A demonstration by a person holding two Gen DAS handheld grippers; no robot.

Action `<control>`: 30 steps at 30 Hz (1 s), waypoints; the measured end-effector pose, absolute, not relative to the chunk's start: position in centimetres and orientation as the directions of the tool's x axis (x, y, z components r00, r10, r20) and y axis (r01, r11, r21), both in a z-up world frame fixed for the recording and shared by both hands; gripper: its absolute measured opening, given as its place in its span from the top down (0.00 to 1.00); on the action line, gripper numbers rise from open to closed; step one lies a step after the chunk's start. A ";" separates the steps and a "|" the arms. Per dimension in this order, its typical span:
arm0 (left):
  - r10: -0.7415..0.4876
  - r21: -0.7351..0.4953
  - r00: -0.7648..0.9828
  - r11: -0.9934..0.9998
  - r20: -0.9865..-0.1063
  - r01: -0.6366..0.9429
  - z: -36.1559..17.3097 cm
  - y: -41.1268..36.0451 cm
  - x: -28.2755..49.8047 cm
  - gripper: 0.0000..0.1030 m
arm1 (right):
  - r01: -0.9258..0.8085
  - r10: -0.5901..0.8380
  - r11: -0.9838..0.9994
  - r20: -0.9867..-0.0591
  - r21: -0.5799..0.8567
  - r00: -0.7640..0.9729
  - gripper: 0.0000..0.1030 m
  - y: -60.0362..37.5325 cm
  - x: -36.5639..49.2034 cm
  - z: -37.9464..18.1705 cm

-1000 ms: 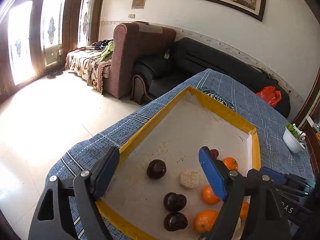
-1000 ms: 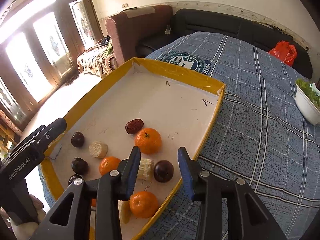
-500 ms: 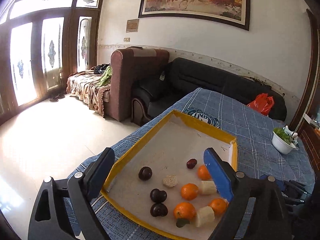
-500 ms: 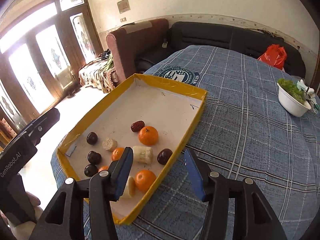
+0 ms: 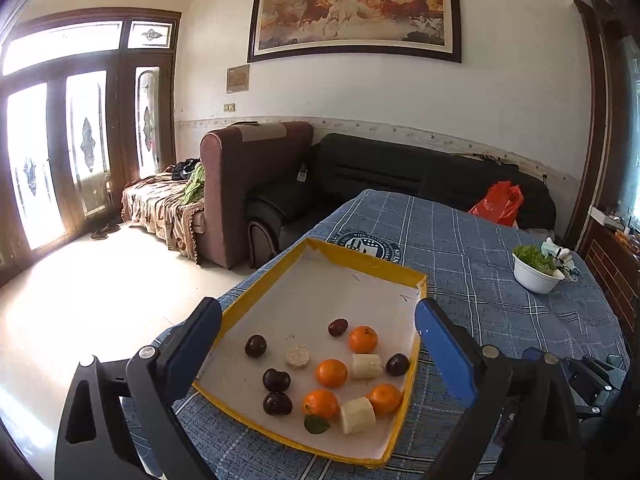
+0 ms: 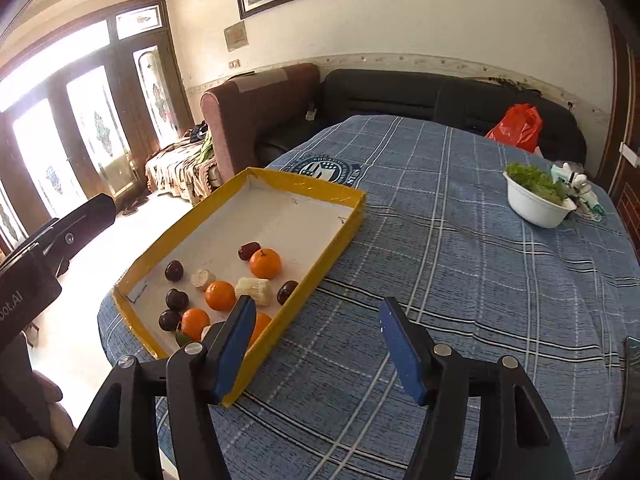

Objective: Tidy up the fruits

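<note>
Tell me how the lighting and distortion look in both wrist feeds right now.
Left wrist view: door glass blown out, floor glaring; tray and fruit evenly lit and sharp; fisheye bends the picture frame. Right wrist view: same door glare at left, tablecloth lines curve, corners vignetted dark.

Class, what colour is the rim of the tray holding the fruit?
Yellow: the tray has a yellow rim around a white floor, clearest in the left wrist view.

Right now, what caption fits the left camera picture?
Open left gripper above a yellow tray of oranges, plums and banana pieces.
</note>
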State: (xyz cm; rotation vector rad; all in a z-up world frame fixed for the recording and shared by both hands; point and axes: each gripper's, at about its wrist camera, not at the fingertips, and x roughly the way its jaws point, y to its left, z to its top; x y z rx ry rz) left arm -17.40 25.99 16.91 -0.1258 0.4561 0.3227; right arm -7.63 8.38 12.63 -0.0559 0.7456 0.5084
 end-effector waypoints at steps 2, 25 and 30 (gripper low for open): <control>0.275 -0.037 0.851 0.945 -0.447 -0.324 17.2 25.3 -17.5 0.05 | -0.459 0.416 0.881 -0.651 0.116 0.635 0.31 8.0 -8.0 12.8; 0.266 0.004 0.878 0.958 -0.399 -0.288 18.7 20.9 -19.4 0.04 | -0.437 0.392 0.897 -0.575 0.067 0.718 0.24 4.3 -11.3 14.2; 0.265 0.008 0.885 0.959 -0.383 -0.284 19.2 20.4 -20.1 0.04 | -0.434 0.394 0.898 -0.566 0.070 0.724 0.22 3.7 -11.8 14.2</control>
